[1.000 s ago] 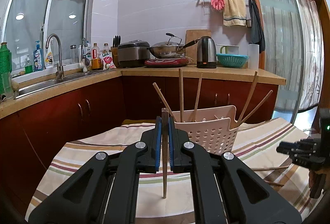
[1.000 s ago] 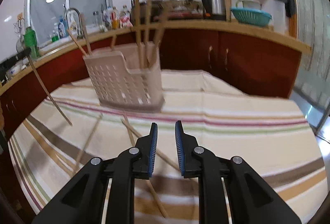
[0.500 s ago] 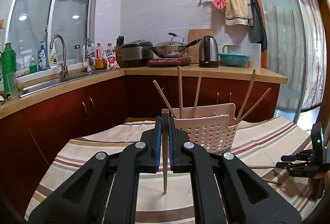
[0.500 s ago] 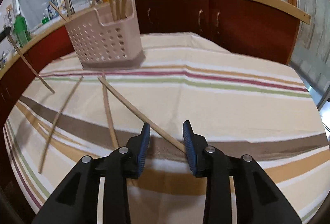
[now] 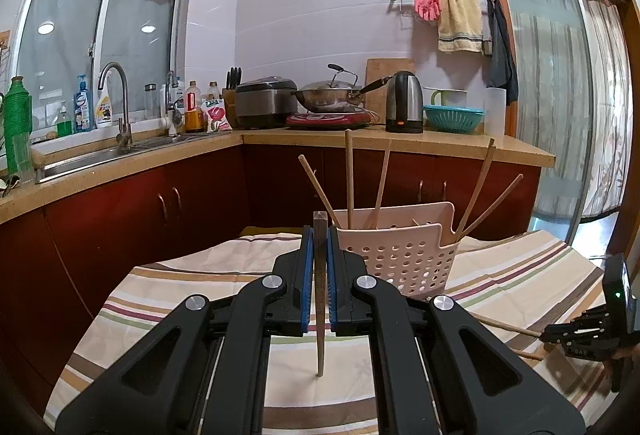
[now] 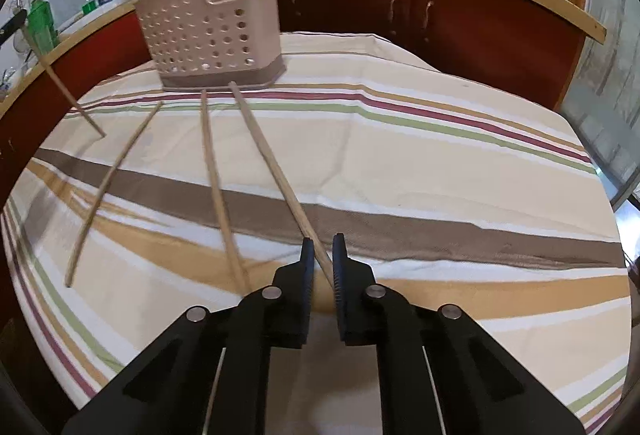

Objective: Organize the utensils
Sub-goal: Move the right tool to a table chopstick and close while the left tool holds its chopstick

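The chopsticks are split three ways: several stand in the basket (image 6: 212, 31), three lie loose on the striped cloth (image 6: 420, 171) in front of the basket, and one is upright in the left gripper (image 5: 319, 275), whose blue pads are clamped on it with its tip hanging just above the cloth on the near side of the basket. Of the loose ones, the long chopstick (image 6: 272, 163) running from the basket's base toward the camera passes between the jaws of the right gripper (image 6: 321, 255); the jaws straddle its near end with only a narrow gap left, and whether they already pinch it I cannot tell. The risks, as I judge them: a grip so close to the end could let the stick swing or slip out on lifting, and the middle chopstick (image 6: 218, 187) lies close beside it (a nudge could roll it). The left stick, held vertically by its upper part, could catch the basket's rim (image 5: 394, 225) instead of dropping in. The right wrist view alone shows all three sticks on the cloth; the left view alone shows the clamped stick closely, plus the right gripper low and well to the right of the basket.
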Action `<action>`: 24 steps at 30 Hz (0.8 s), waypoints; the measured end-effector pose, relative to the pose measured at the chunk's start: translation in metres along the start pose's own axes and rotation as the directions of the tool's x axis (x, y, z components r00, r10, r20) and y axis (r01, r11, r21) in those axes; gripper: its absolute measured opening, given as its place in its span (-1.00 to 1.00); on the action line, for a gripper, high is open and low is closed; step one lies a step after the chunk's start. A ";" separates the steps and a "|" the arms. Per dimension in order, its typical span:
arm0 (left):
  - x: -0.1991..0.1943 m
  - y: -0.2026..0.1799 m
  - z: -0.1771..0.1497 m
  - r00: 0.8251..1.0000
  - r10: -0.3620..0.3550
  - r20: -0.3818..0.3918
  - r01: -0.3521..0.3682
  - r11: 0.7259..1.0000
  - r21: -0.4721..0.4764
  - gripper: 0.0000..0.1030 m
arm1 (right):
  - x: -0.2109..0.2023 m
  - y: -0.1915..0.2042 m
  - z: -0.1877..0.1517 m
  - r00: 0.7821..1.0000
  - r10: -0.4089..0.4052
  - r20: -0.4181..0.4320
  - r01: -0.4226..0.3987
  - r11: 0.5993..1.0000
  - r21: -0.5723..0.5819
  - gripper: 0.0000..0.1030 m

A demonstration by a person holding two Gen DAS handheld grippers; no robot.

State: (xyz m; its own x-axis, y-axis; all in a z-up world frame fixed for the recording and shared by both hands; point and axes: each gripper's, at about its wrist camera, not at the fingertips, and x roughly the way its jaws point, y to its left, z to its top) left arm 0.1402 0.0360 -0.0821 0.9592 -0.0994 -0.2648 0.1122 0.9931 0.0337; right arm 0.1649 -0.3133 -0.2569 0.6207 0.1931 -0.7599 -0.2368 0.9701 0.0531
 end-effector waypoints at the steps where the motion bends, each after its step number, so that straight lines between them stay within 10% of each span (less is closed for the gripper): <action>1: -0.001 0.000 0.000 1.000 -0.001 0.000 0.001 1.000 -0.001 -0.87 | -0.002 0.001 0.000 1.000 0.007 0.001 -0.007 1.000 0.000 -0.82; 18: -0.011 0.008 -0.003 1.000 0.005 0.004 -0.005 1.000 -0.024 -0.87 | -0.072 0.044 0.039 0.966 0.111 0.232 -0.113 0.994 -0.004 -0.99; 24: -0.014 0.010 -0.004 1.000 0.000 0.003 0.001 1.000 -0.028 -0.87 | -0.047 0.048 0.037 0.980 0.109 0.167 -0.106 0.994 -0.023 -0.96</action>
State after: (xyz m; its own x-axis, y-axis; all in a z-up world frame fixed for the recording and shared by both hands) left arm 0.1269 0.0476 -0.0817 0.9598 -0.1000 -0.2621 0.1055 0.9944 0.0066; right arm 0.1515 -0.2705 -0.1946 0.7070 0.3193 -0.6310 -0.3188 0.9404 0.1186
